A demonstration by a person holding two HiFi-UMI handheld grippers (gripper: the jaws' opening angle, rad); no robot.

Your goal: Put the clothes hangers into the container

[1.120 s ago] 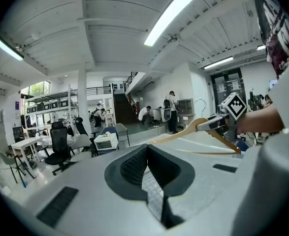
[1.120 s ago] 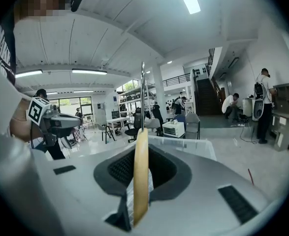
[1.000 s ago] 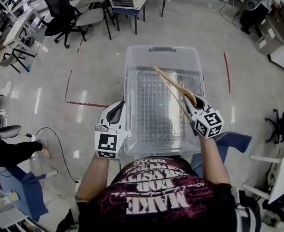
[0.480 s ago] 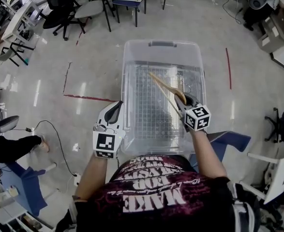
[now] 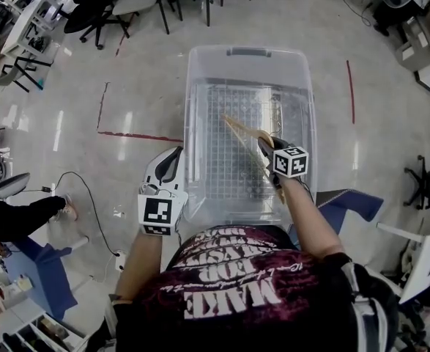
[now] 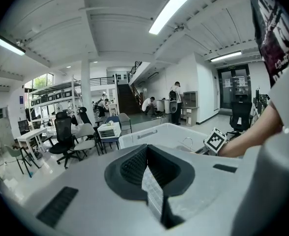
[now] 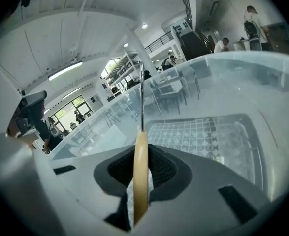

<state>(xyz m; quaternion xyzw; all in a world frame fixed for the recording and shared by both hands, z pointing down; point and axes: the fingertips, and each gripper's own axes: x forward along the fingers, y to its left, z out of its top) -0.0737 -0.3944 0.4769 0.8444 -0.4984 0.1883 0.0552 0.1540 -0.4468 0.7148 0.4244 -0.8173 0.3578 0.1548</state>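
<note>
Left tool: jaws together, nothing in them. It's parked outside the clear plastic bin at abt 8 o'clock, prob. to stay out of the way. Right tool is clamped on a wooden hanger at the bin's 4 o'clock, inside the rim. Hanger is gripped edge-on, its wire hook pointing to 11 o'clock over the gridded bottom, w/ room to set it flat. Bin stands on the floor. Dark shape near its 6 o'clock wall, can't tell what.
</note>
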